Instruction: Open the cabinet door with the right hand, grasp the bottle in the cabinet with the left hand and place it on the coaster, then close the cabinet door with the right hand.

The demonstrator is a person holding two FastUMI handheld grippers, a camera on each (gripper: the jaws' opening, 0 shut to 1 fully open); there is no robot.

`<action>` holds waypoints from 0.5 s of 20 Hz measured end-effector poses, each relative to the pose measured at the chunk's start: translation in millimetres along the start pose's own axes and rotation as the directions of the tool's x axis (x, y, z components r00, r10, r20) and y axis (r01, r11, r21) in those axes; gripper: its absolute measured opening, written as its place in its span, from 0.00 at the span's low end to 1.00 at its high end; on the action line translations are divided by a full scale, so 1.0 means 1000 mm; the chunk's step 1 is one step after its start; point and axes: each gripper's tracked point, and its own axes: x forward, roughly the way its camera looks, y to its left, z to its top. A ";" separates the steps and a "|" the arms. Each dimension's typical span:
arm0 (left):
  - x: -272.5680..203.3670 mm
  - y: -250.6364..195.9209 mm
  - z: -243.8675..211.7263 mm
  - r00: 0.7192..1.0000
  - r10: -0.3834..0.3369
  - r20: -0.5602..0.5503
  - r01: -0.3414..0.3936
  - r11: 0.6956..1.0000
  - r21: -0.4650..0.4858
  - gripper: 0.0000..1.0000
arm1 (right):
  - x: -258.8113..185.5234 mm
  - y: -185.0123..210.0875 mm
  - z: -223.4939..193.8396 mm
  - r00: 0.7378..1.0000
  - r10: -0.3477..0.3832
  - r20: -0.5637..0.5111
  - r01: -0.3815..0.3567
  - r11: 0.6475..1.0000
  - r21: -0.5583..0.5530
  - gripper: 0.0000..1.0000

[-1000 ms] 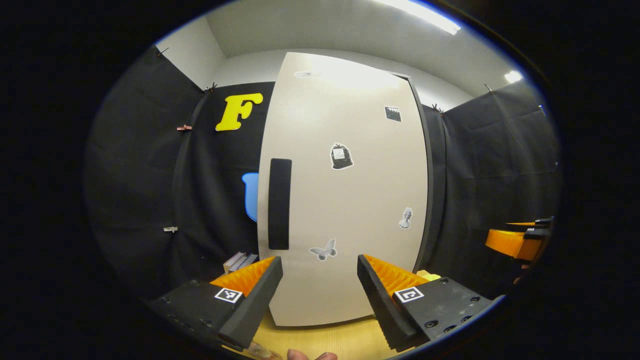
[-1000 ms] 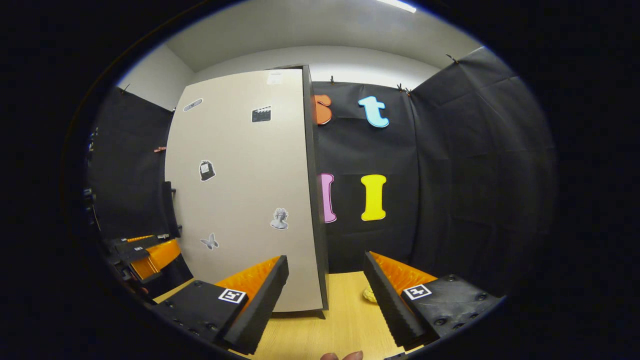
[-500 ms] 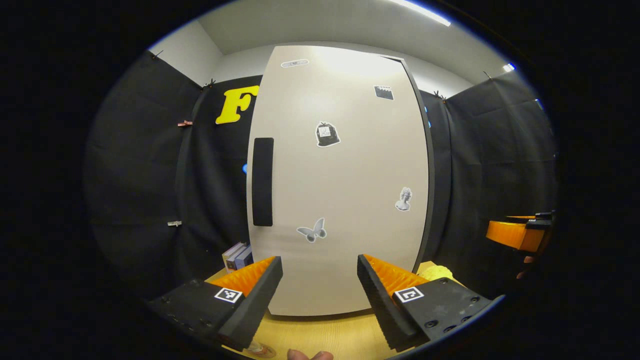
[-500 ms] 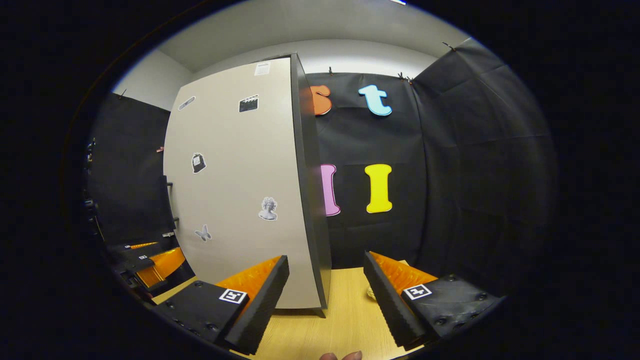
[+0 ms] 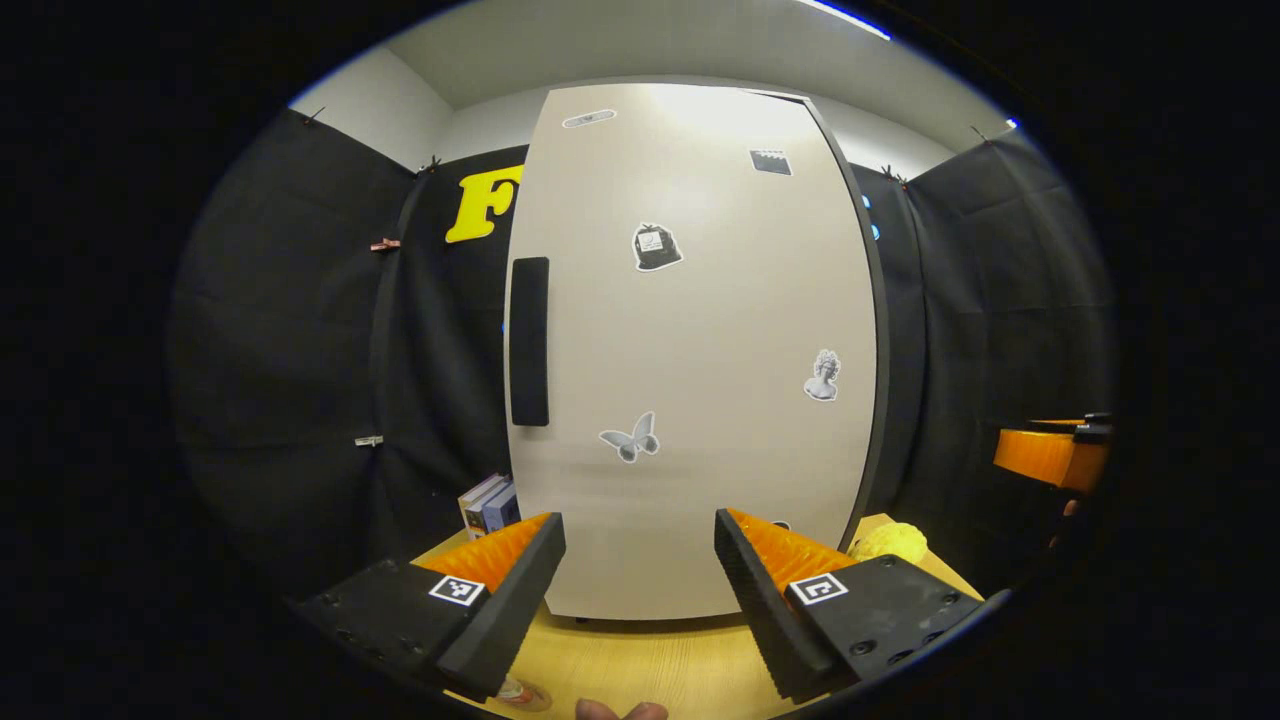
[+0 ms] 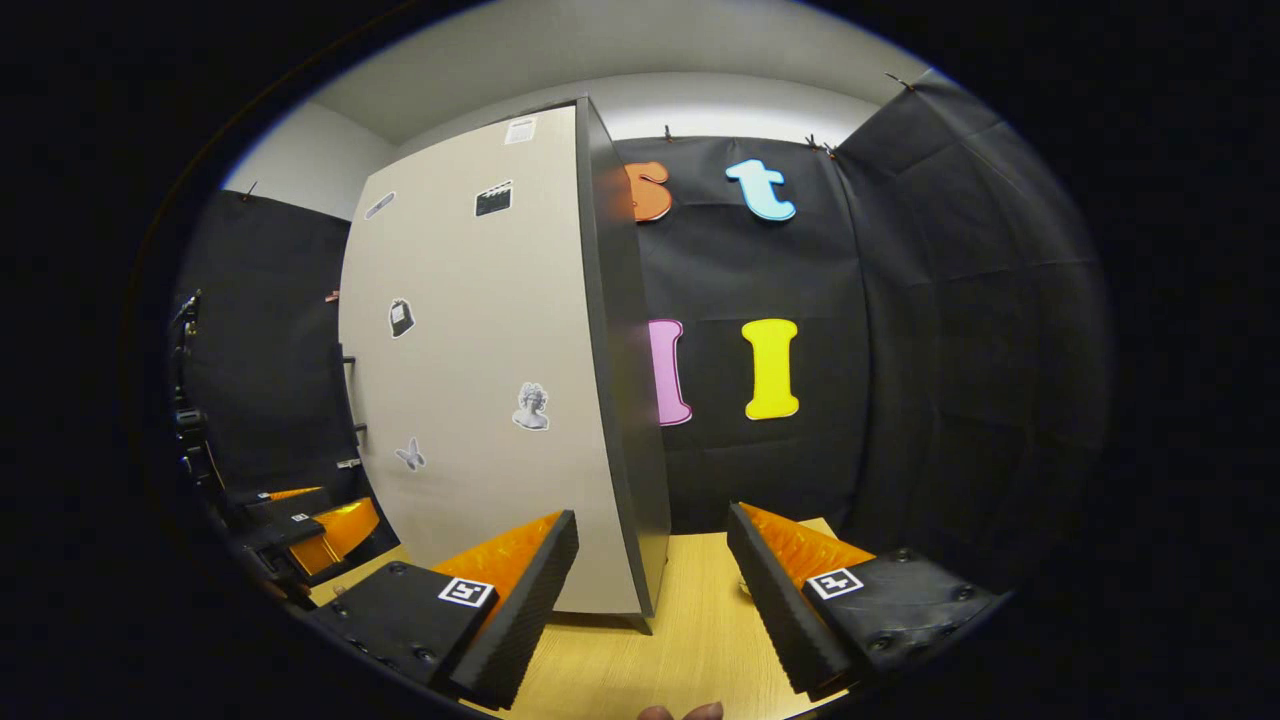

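Observation:
The cabinet's pale door (image 5: 700, 350) stands closed straight ahead in the left gripper view, with a black vertical handle (image 5: 528, 340) at its left edge and small stickers on it. What is inside is hidden. My left gripper (image 5: 640, 590) hangs open a short way in front of the door's lower part, holding nothing. In the right gripper view the same door (image 6: 480, 400) and the cabinet's dark side panel (image 6: 620, 400) are seen from the right. There my right gripper (image 6: 650, 600) is open and empty near the cabinet's right front corner.
The cabinet stands on a wooden table (image 6: 690, 640). A yellow lump (image 5: 890, 540) lies right of the cabinet, and books (image 5: 488, 505) stand left of it. A small reddish round thing (image 5: 520, 692) lies at the table's near edge. The left gripper (image 6: 310, 520) shows at far left.
In both views the cabinet has risen in the frame and more table shows below it. The right gripper view now shows more of the side panel. Both grippers stay open and the door stays closed.

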 end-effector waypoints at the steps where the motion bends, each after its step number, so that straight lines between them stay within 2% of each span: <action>1: 0.000 0.001 -0.001 1.000 0.006 -0.003 -0.006 1.000 0.004 0.95 | 0.000 0.002 0.000 1.000 0.011 0.003 -0.011 1.000 -0.008 0.97; 10: -0.005 -0.001 -0.003 0.999 0.041 0.016 -0.041 0.999 0.003 0.95 | -0.003 0.009 0.000 0.998 0.067 -0.008 -0.068 0.998 -0.016 0.98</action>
